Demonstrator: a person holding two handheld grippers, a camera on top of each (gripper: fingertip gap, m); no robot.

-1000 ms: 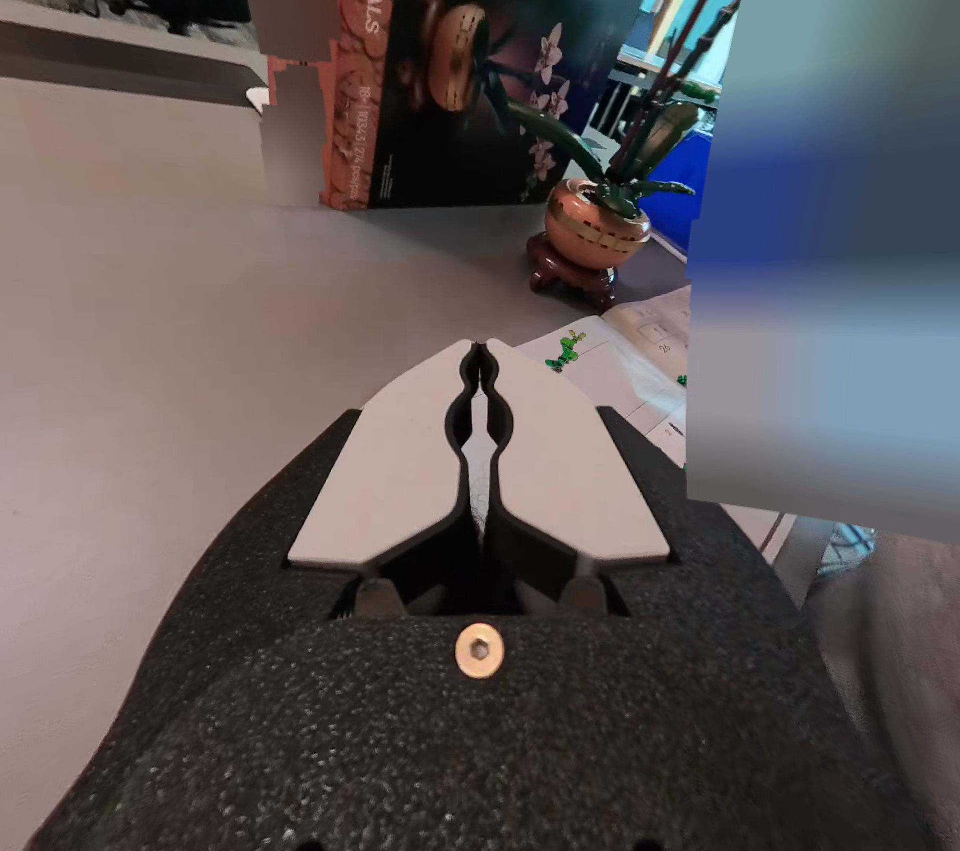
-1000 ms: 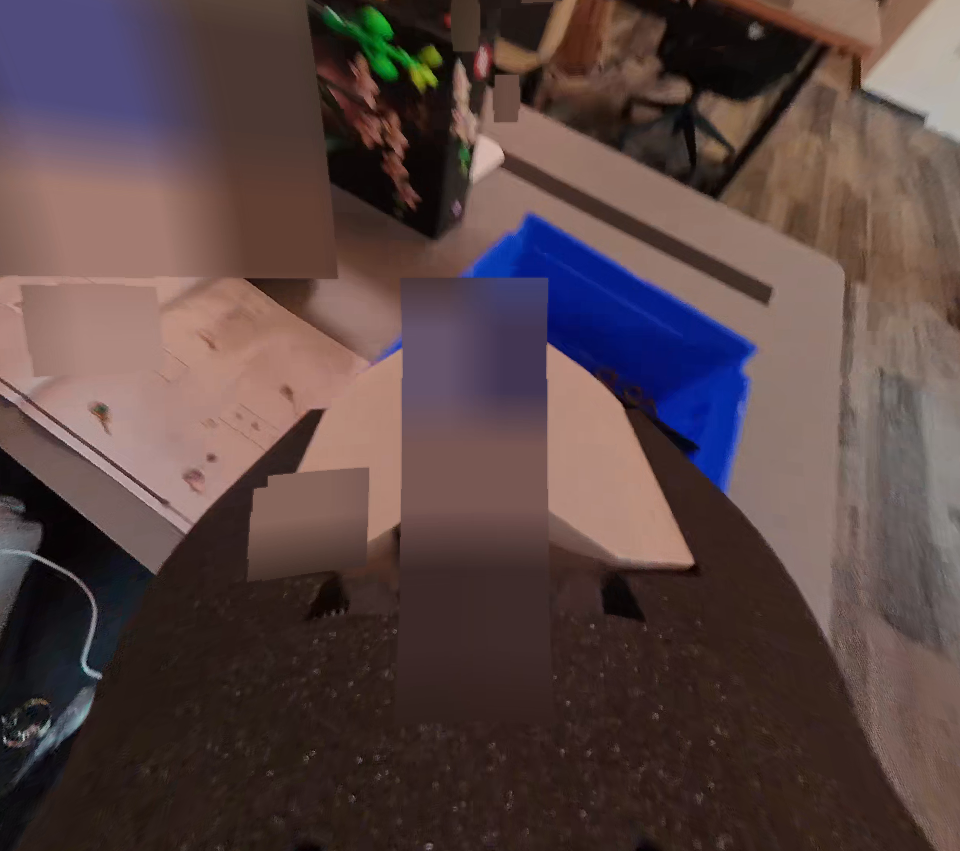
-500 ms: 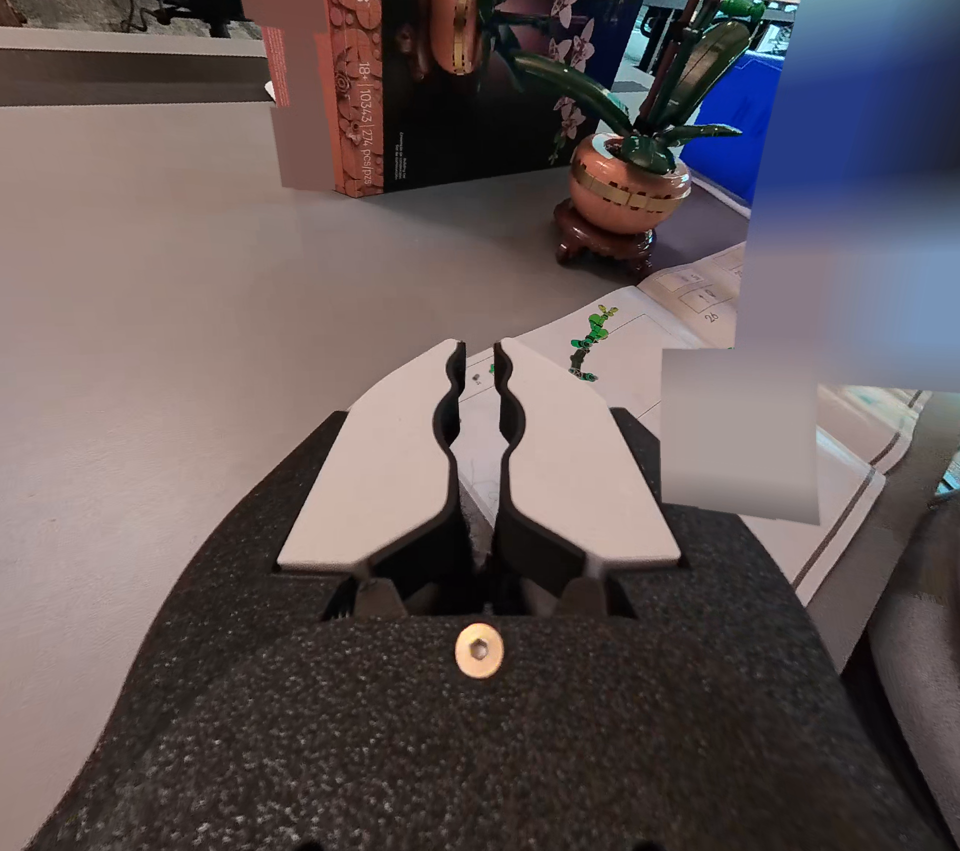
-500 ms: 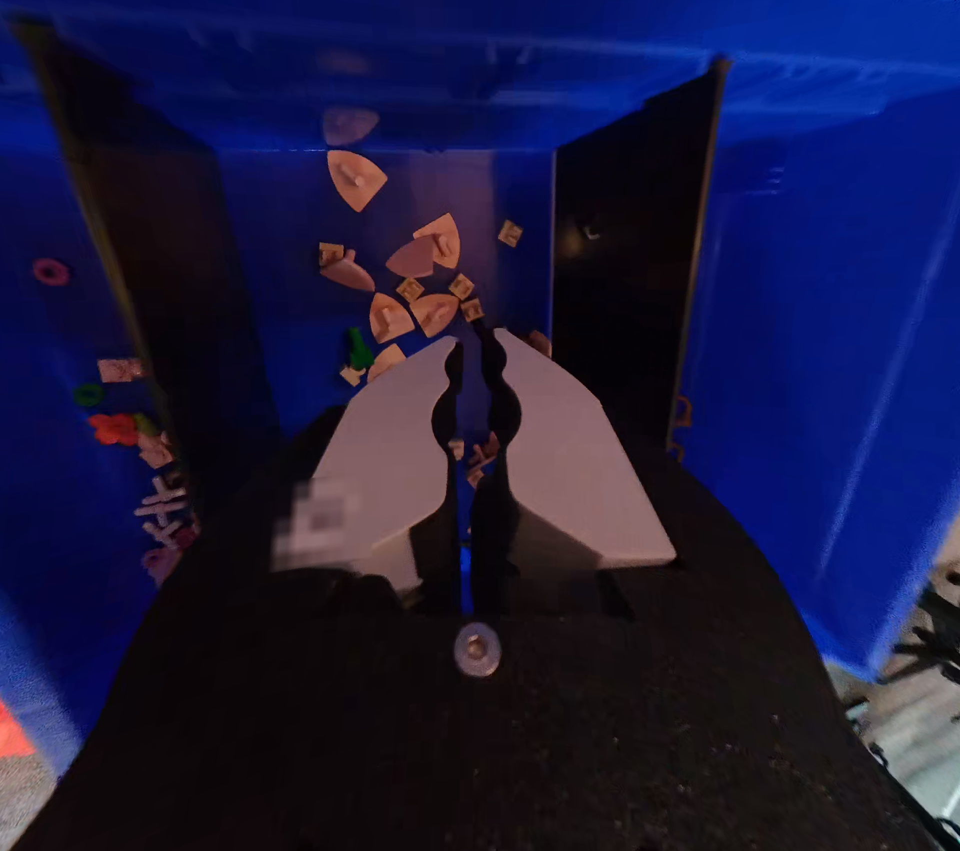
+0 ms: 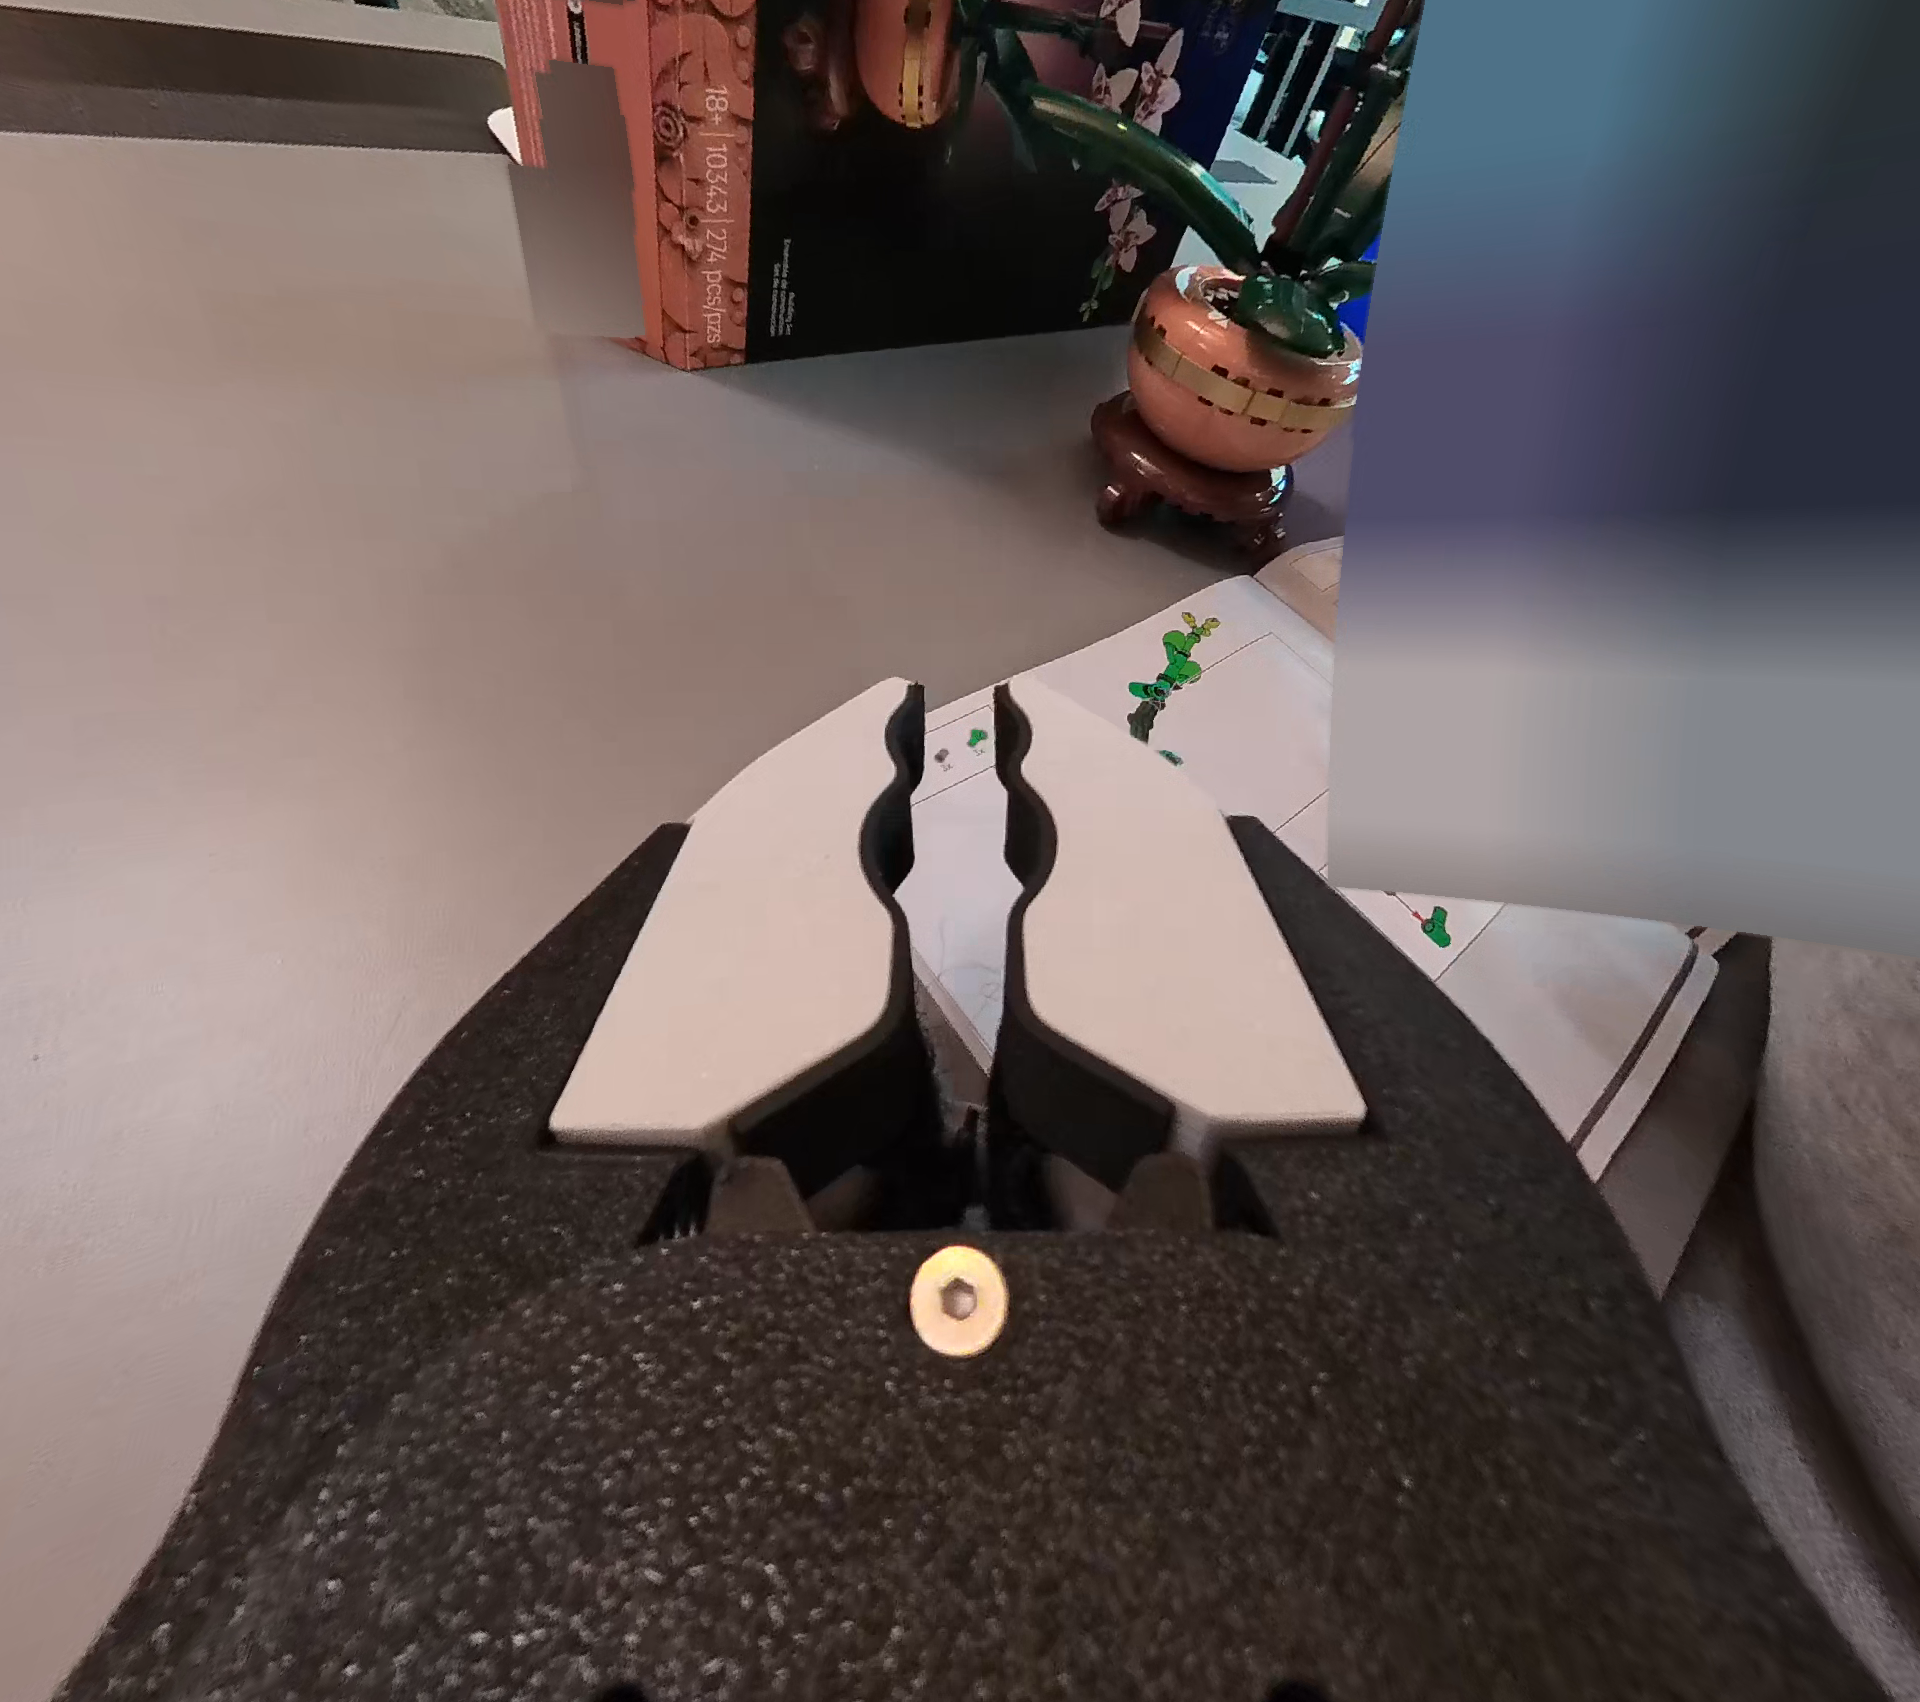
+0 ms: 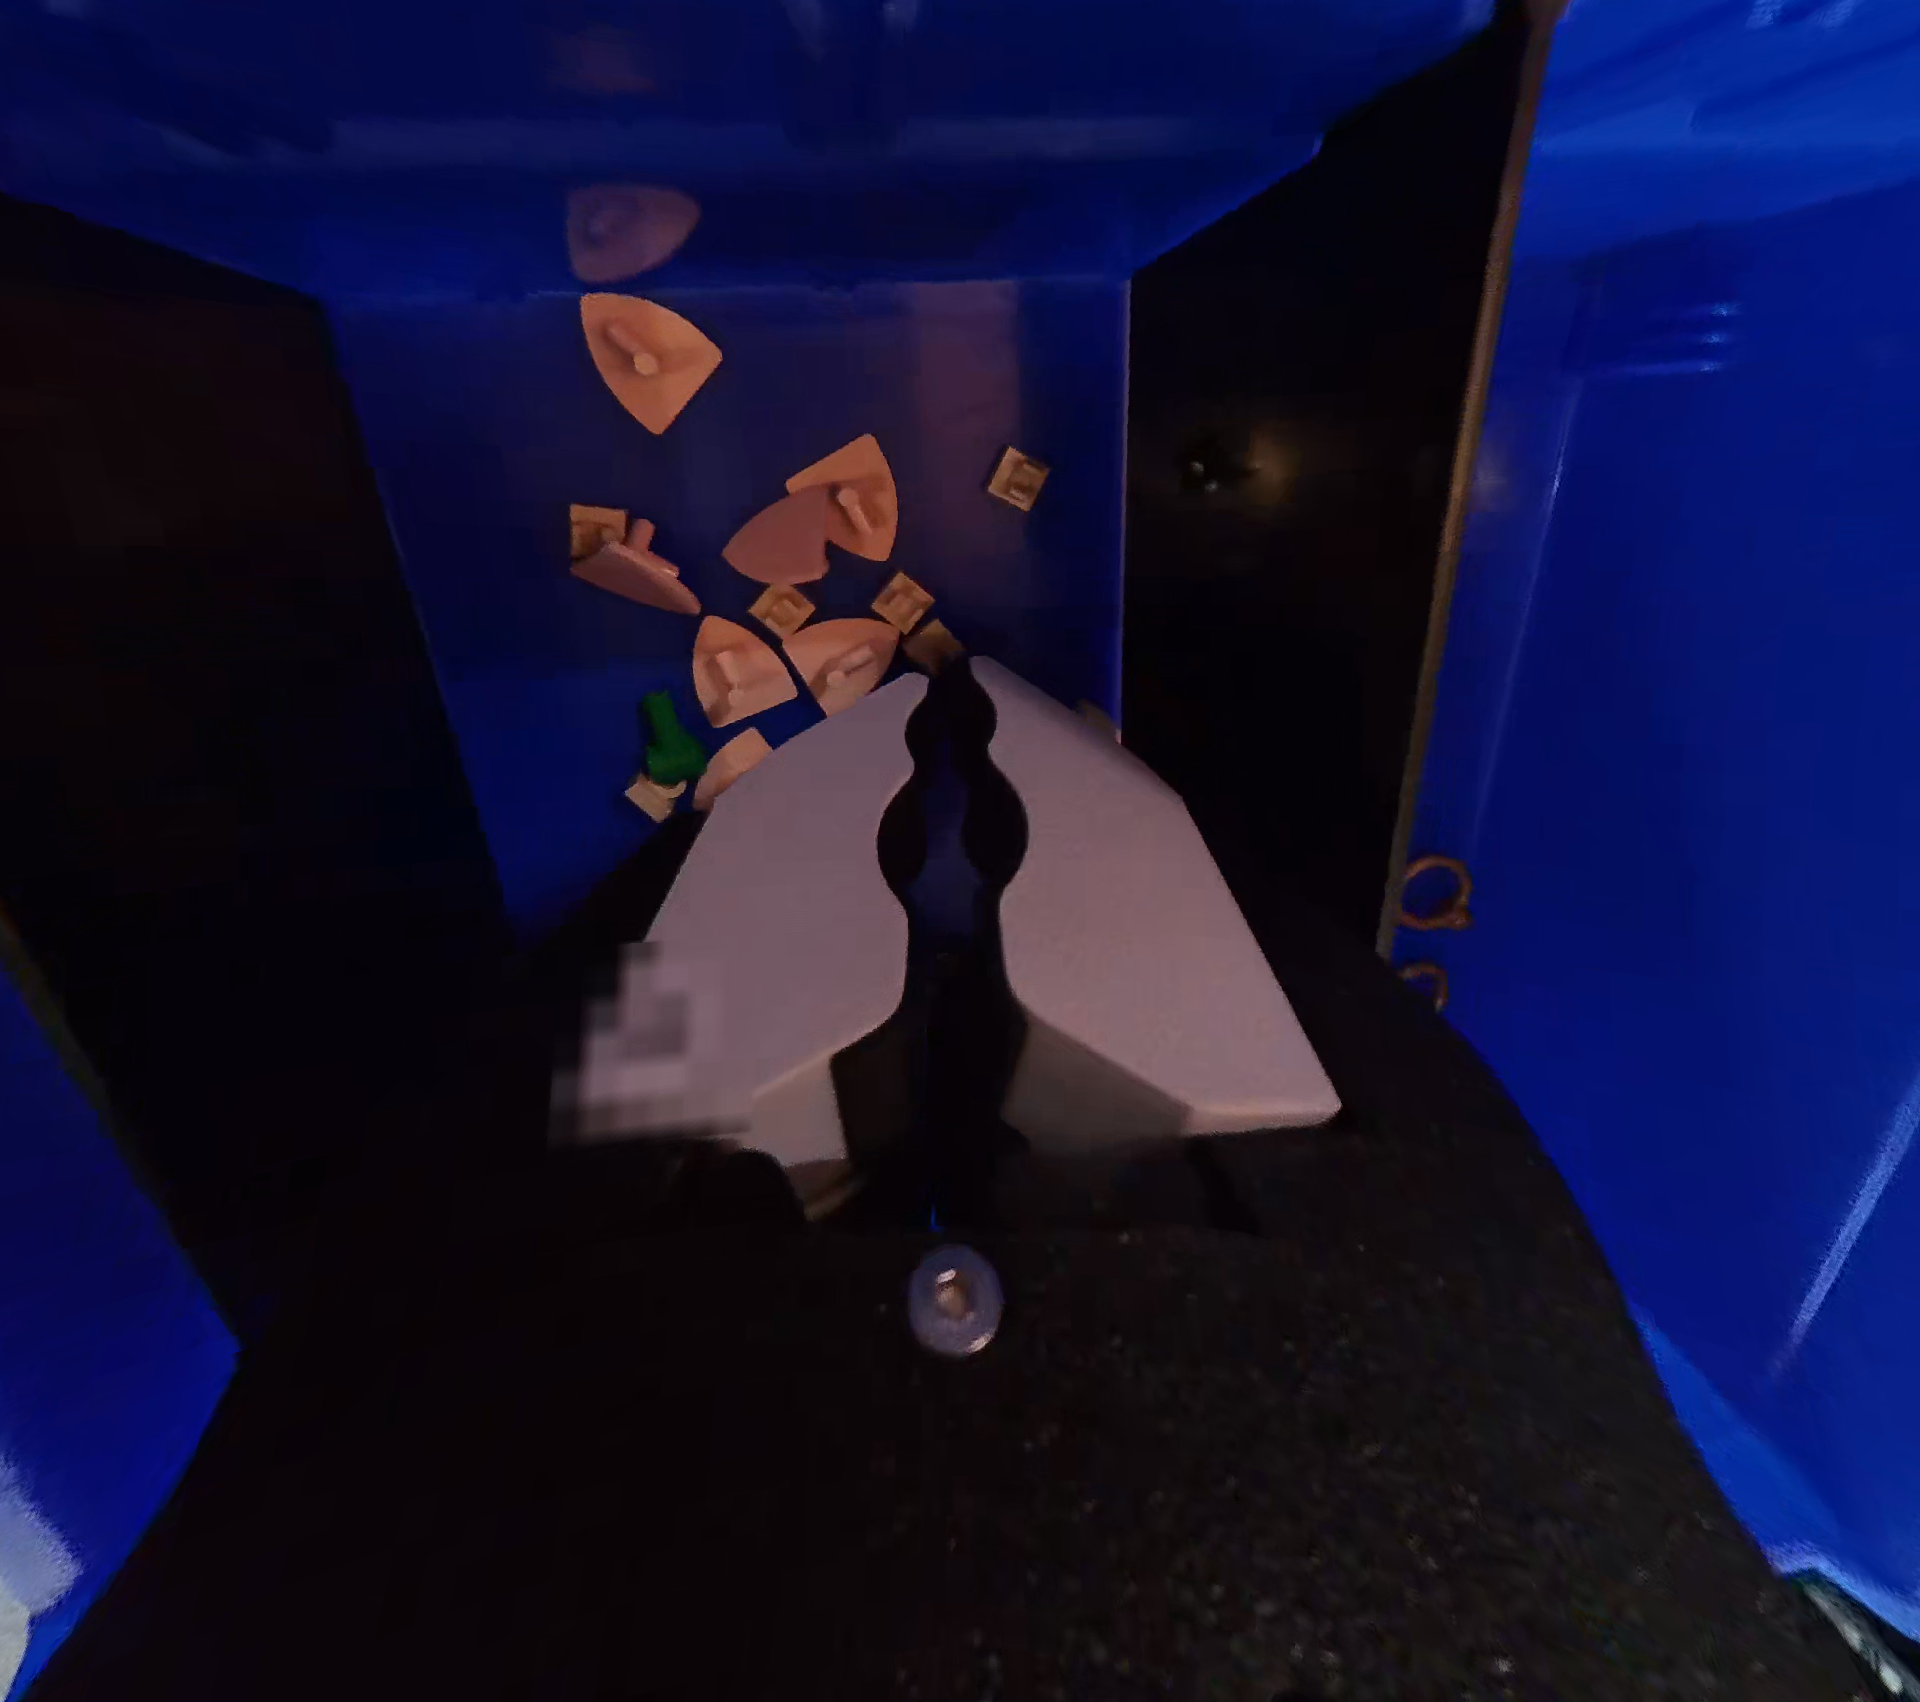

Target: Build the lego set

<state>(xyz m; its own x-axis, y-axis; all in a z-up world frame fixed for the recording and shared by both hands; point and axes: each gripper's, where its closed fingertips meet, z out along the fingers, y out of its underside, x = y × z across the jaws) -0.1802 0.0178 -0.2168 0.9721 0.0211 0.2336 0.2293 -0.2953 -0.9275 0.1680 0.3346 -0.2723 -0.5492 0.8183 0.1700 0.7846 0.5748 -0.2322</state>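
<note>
Right gripper point(image 6: 951, 676) has pushed deeper into the blue bin point(image 6: 1714, 613) and its jaws have come together, tips meeting just beside a small tan tile point(image 6: 932, 642); whether it's pinched, can't tell. Pink wedge pieces point(image 6: 738, 665) lie ahead-left of the tips. Left gripper point(image 5: 954, 702), jaws slightly apart and empty, hovers over the instruction booklet point(image 5: 1247, 717).
</note>
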